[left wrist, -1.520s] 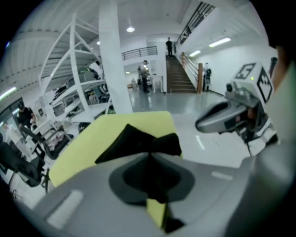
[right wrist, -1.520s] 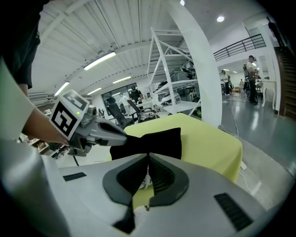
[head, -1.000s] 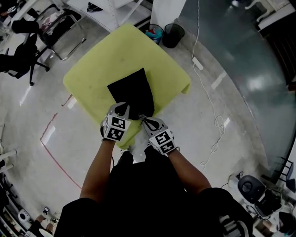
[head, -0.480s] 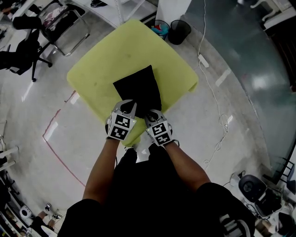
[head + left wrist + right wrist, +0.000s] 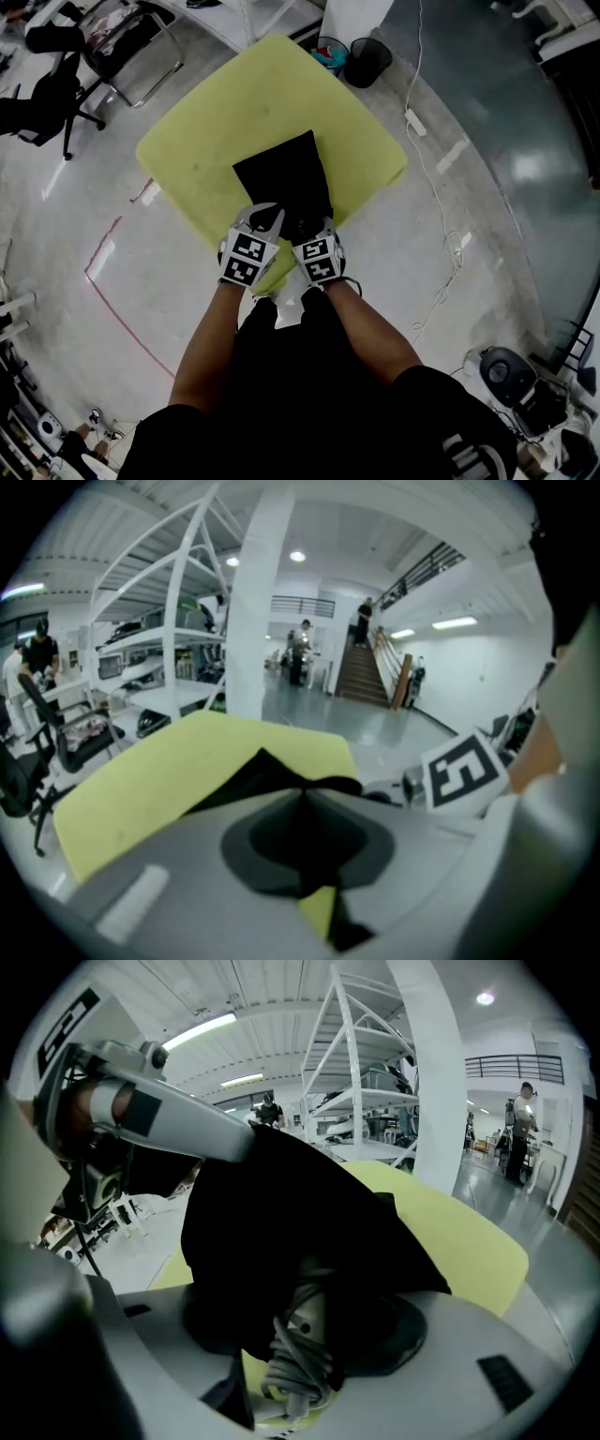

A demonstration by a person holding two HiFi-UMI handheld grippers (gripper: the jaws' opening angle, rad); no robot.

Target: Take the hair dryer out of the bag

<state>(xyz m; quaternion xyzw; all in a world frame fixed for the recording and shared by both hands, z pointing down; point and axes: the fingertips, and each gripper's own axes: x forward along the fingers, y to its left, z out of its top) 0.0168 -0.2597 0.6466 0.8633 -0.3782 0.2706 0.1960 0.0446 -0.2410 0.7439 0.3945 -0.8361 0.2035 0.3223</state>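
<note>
A black bag [image 5: 284,180] lies on the yellow table [image 5: 234,112] with its mouth toward me. My left gripper [image 5: 266,217] is shut on the bag's upper lip [image 5: 309,785] and holds it lifted, as the right gripper view also shows [image 5: 246,1138]. My right gripper [image 5: 306,227] is at the mouth, and its jaws have just been opening. They stand open on either side of the hair dryer [image 5: 302,1326], whose pale handle with a grey cord wound round it pokes out of the bag [image 5: 309,1213]. The dryer's head is hidden inside.
Two bins [image 5: 366,61] stand beyond the table's far corner. A chair [image 5: 117,42] is at the far left. A power strip and a white cable [image 5: 441,244] lie on the floor to the right. Red tape [image 5: 108,300] marks the floor at the left.
My right gripper has moved forward and inward to the bag's mouth, closer to the left one. The left gripper has kept its hold on the bag's lip.
</note>
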